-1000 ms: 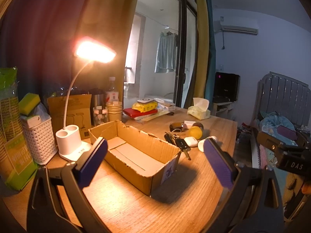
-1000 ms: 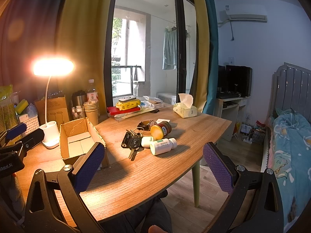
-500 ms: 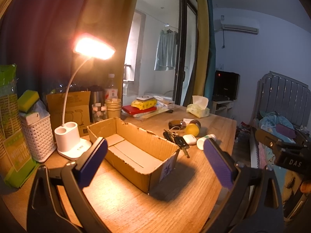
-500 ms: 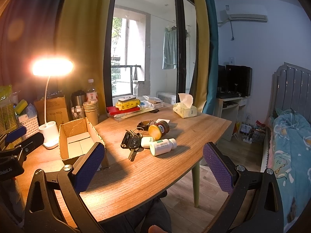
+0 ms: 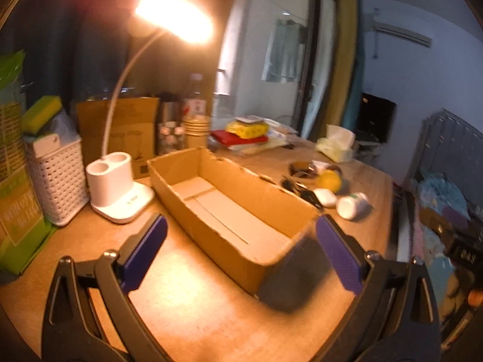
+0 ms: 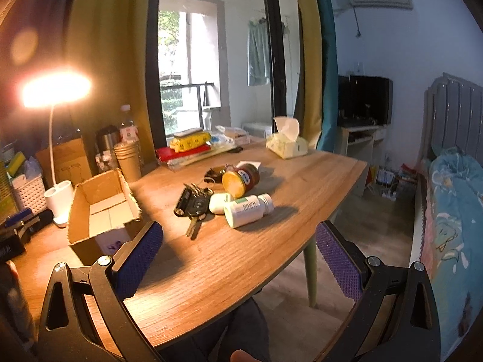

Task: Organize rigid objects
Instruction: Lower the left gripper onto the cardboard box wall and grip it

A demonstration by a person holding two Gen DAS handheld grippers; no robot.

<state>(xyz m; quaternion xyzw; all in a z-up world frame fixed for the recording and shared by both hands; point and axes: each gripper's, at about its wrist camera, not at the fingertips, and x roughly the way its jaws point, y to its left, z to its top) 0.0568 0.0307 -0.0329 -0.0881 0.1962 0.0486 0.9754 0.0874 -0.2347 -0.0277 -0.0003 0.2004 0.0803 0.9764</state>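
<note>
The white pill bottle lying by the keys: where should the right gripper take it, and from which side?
Grip the white pill bottle across its labelled barrel, probably from above. It lies on its side with the cap toward the table's right edge. Its base end sits close to the small white case, so keep the right gripper fingers off that end.

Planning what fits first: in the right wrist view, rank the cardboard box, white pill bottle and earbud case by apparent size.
1. cardboard box
2. white pill bottle
3. earbud case
The box sits at similar depth, so ranking seems safe.
</note>
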